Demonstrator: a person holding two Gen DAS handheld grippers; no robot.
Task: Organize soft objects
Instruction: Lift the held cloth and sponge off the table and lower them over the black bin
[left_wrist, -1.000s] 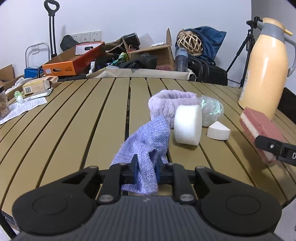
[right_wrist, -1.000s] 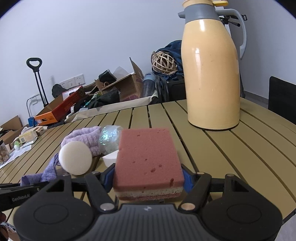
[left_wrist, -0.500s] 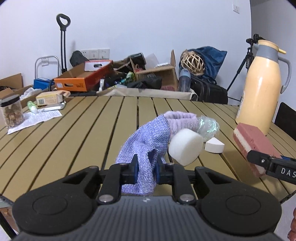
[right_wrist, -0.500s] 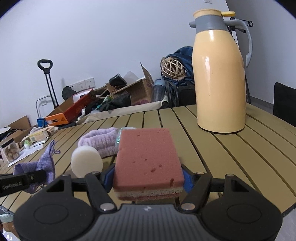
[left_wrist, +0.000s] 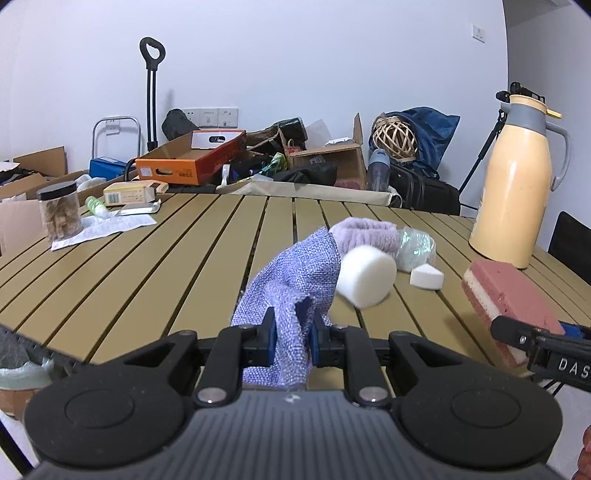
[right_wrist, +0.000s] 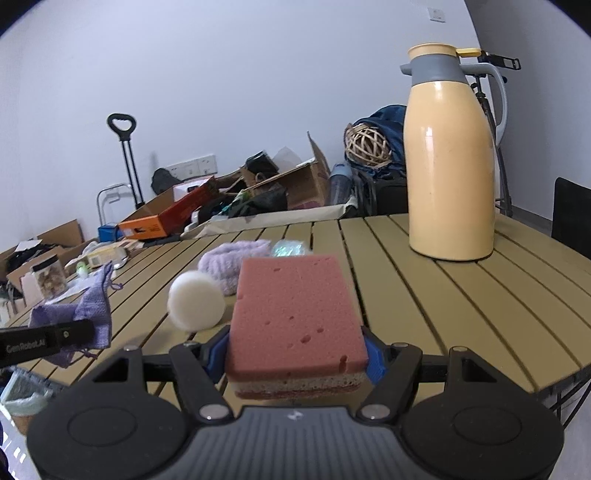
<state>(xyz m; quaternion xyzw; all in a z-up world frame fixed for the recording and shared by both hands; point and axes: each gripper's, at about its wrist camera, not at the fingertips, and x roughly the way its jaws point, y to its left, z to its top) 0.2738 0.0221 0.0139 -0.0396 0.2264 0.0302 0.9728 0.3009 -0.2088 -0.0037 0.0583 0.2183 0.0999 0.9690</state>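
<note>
Pink sponge (right_wrist: 295, 314) clamped in right tool (right_wrist: 295, 360) lettered "DAS"; purple cloth (left_wrist: 291, 288) pinched in "GenRobot.AI" left tool (left_wrist: 291, 338).

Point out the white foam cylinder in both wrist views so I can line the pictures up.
Left wrist view: white foam cylinder lies right of centre on the table, just right of the purple cloth.
Right wrist view: it sits left of centre, just left of the pink sponge.
Shared landmark: the yellow thermos jug, standing at the right in both.
</note>
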